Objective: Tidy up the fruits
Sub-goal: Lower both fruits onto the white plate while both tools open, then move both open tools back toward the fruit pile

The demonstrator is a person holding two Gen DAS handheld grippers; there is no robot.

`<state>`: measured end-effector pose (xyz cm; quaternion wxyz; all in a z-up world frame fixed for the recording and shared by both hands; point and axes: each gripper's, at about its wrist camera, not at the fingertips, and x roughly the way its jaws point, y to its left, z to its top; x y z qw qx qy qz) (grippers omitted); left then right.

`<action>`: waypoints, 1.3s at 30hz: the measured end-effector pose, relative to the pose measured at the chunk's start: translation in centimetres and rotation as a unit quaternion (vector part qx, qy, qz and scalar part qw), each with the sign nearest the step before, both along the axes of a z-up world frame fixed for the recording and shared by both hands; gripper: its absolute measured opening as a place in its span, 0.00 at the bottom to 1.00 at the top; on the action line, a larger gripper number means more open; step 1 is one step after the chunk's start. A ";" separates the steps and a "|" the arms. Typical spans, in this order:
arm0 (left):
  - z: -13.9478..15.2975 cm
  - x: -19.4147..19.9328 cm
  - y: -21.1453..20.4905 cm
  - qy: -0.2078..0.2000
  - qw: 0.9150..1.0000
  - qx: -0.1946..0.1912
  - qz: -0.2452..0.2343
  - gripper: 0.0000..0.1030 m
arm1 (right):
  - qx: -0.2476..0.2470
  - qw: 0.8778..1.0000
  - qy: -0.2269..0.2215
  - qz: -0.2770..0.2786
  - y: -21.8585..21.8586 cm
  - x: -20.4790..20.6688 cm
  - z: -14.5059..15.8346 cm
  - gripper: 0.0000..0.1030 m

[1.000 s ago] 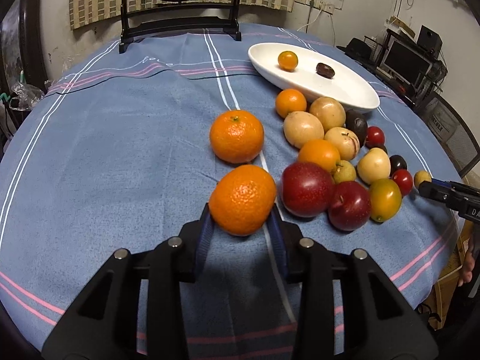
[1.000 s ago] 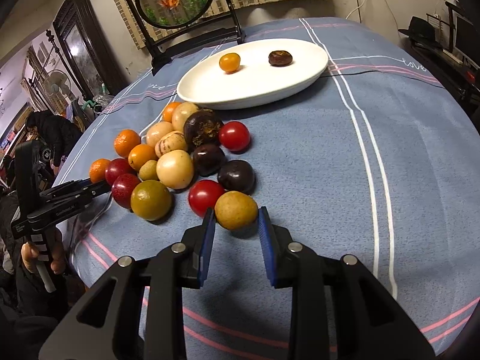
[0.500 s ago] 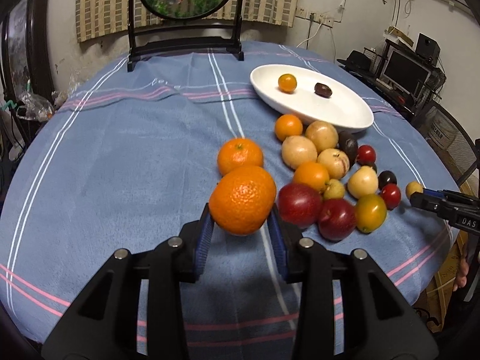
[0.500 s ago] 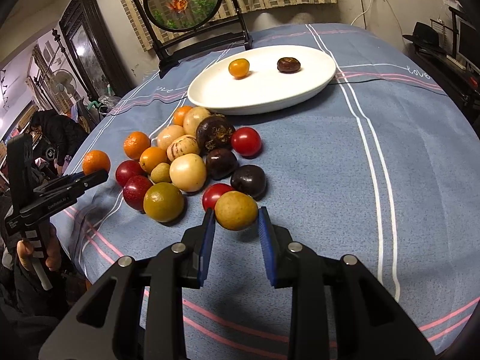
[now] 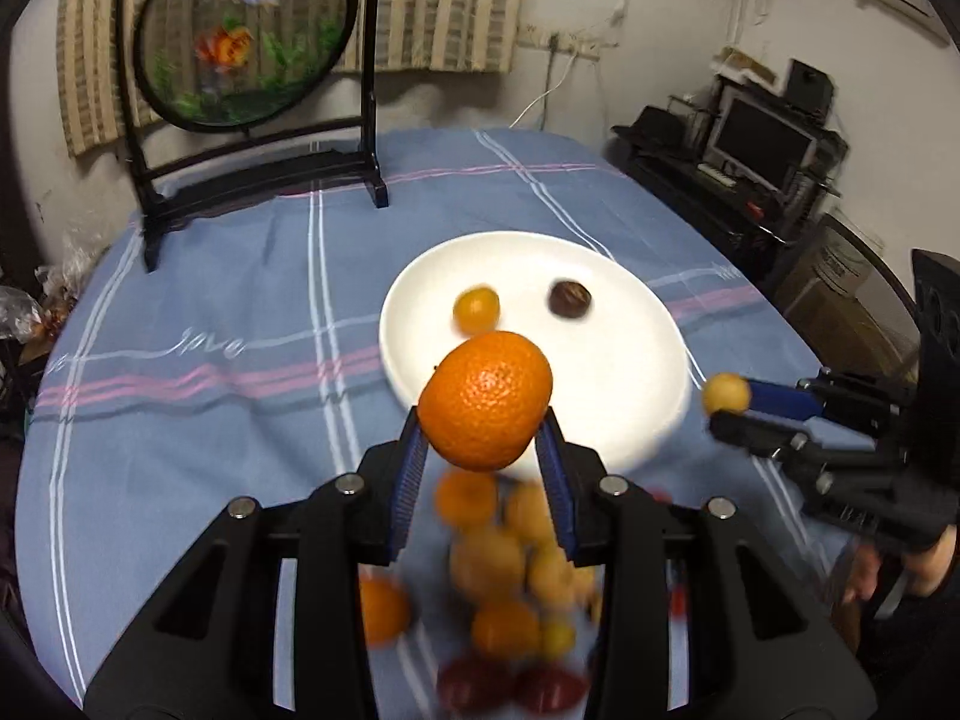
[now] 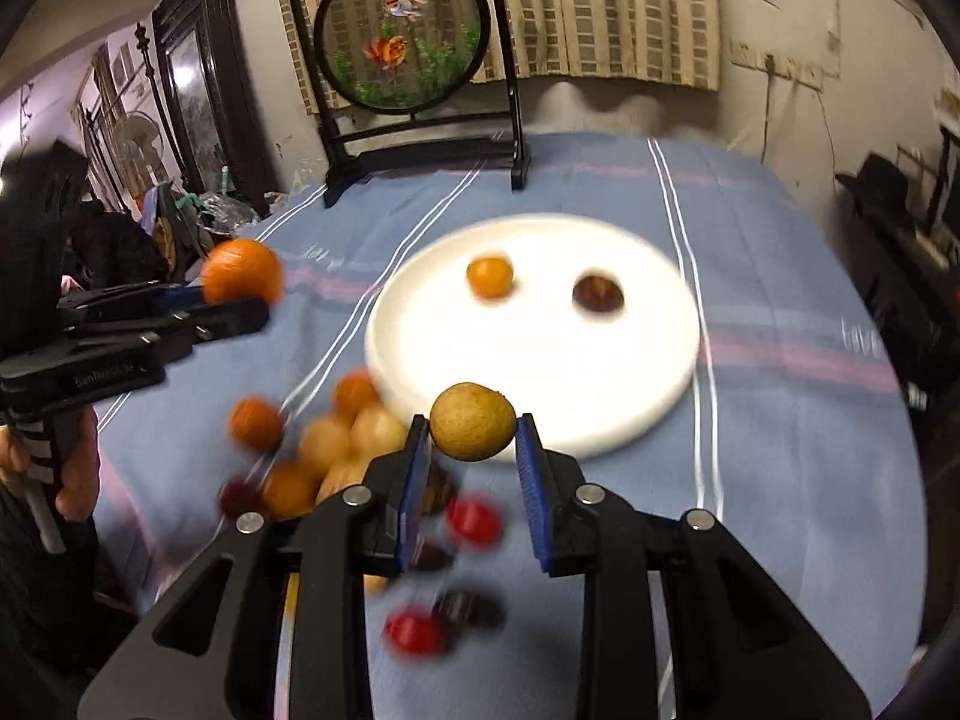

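My left gripper (image 5: 483,450) is shut on a large orange (image 5: 485,399) and holds it in the air just before the near rim of the white plate (image 5: 624,372). My right gripper (image 6: 474,450) is shut on a small yellow-brown fruit (image 6: 473,421), also raised near the plate (image 6: 540,360). The plate holds a small orange fruit (image 5: 476,308) and a dark brown fruit (image 5: 570,299). The pile of mixed fruits (image 5: 510,576) lies blurred on the cloth below both grippers. Each gripper shows in the other's view: the right (image 5: 729,405), the left (image 6: 240,294).
A round goldfish screen on a black stand (image 5: 246,48) stands at the table's far edge. The blue striped tablecloth (image 5: 210,360) covers the round table. Dark furniture and a monitor (image 5: 762,147) stand beyond the right side.
Both grippers have lifted their fruits off the cloth and moved forward toward the plate. The fruit pile has dropped to the bottom of both views.
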<state>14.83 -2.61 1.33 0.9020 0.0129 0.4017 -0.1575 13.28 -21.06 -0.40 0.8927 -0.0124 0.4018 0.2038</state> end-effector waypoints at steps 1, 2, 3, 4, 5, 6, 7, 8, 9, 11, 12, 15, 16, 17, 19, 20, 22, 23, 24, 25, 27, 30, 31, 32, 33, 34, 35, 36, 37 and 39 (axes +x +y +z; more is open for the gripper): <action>-0.4 1.8 -0.6 0.010 1.000 0.005 0.002 0.36 | -0.001 1.000 0.008 -0.001 0.3 1.7 -0.3 0.29; -0.9 3.6 -1.1 0.019 1.000 0.008 0.006 0.36 | -0.003 1.000 0.018 -0.003 0.7 3.4 -0.9 0.29; -1.9 5.7 -1.8 0.033 0.999 0.016 0.012 0.36 | -0.012 1.000 0.029 -0.006 1.1 5.3 -1.9 0.29; -2.6 7.1 -2.1 0.045 0.999 0.020 0.015 0.36 | -0.025 0.999 0.035 -0.011 1.4 6.8 -2.7 0.29; -3.4 8.3 -2.3 0.056 0.998 0.022 0.018 0.36 | -0.037 0.998 0.039 -0.014 1.7 7.9 -3.5 0.29; -4.2 9.6 -2.5 0.068 0.997 0.024 0.022 0.36 | -0.046 0.998 0.044 -0.010 2.0 9.2 -4.2 0.29; -4.7 10.4 -2.6 0.075 0.997 0.024 0.024 0.36 | -0.048 0.998 0.047 -0.006 2.1 10.0 -4.6 0.29; -5.1 11.4 -2.6 0.081 0.996 0.021 0.023 0.36 | -0.048 0.998 0.051 -0.002 2.2 10.7 -4.8 0.29; -5.5 12.0 -2.5 0.085 0.996 0.019 0.022 0.37 | -0.046 0.998 0.053 0.001 2.3 11.5 -5.1 0.29; -6.0 12.8 -2.6 0.093 0.995 0.019 0.022 0.37 | -0.040 0.998 0.057 0.004 2.3 12.4 -5.2 0.30; -6.2 13.3 -2.6 0.098 0.995 0.019 0.023 0.37 | -0.034 0.998 0.058 0.003 2.2 13.0 -5.2 0.34; -6.5 14.5 -2.3 0.109 0.993 0.012 0.033 0.49 | -0.042 0.998 0.052 -0.011 2.4 13.8 -5.2 0.56; -6.3 14.7 -2.2 0.109 0.993 0.007 0.038 0.55 | -0.043 0.998 0.049 -0.013 2.4 13.9 -5.1 0.56; -5.9 14.7 -2.0 0.106 0.994 0.004 0.042 0.56 | -0.041 0.998 0.047 -0.014 2.3 14.0 -4.8 0.56; -4.5 14.0 -1.4 0.092 0.995 -0.009 0.038 0.59 | -0.032 0.999 0.038 -0.021 1.7 13.5 -3.7 0.56; -3.9 13.6 -1.2 0.086 0.995 -0.015 0.037 0.63 | -0.029 0.999 0.030 -0.027 1.2 12.9 -2.8 0.56; -2.1 11.8 -0.4 0.066 0.997 -0.027 0.038 0.68 | -0.028 0.999 0.025 -0.031 0.5 11.7 -1.7 0.56; -1.4 10.9 -0.1 0.057 0.997 -0.031 0.038 0.70 | -0.028 0.999 0.023 -0.031 0.2 11.0 -1.2 0.56; -0.7 9.6 0.1 0.046 0.998 -0.033 0.036 0.71 | -0.031 0.999 0.021 -0.032 0.1 10.2 -0.8 0.56; -0.2 8.5 0.1 0.037 0.998 -0.033 0.035 0.73 | -0.032 0.999 0.020 -0.034 0.1 9.6 -0.6 0.56; 0.5 6.2 0.1 0.021 0.999 -0.023 0.037 0.74 | -0.030 0.999 0.019 -0.031 0.1 7.7 -0.2 0.56; 0.9 3.1 0.0 0.008 0.999 -0.024 0.039 0.74 | -0.026 0.999 0.022 -0.020 0.5 5.4 -0.1 0.56; 1.0 2.3 0.0 0.004 0.999 -0.025 0.042 0.74 | -0.025 0.999 0.022 -0.015 0.7 4.7 0.0 0.56; 1.0 1.6 0.0 0.002 0.999 -0.024 0.045 0.74 | -0.027 0.999 0.022 -0.013 0.9 4.0 0.2 0.56; 1.1 0.8 0.0 -0.002 0.999 -0.022 0.049 0.74 | -0.030 0.999 0.021 -0.010 1.2 3.1 0.3 0.56; 1.2 0.1 -0.1 -0.005 0.999 -0.021 0.050 0.74 | -0.031 0.999 0.020 -0.009 1.4 2.7 0.5 0.56; 1.1 -0.3 0.0 -0.007 0.998 -0.022 0.050 0.75 | -0.032 0.999 0.018 -0.008 1.5 2.1 0.6 0.56; 1.2 -1.1 0.1 -0.010 0.998 -0.022 0.054 0.76 | -0.038 0.999 0.013 -0.013 1.7 1.3 0.8 0.56; 1.3 -1.8 0.2 -0.013 0.998 -0.022 0.060 0.77 | -0.044 0.999 0.007 -0.018 1.8 0.7 1.0 0.56; 1.5 -3.4 0.5 -0.024 0.997 -0.022 0.076 0.78 | -0.061 0.997 -0.006 -0.039 1.9 -0.5 0.9 0.56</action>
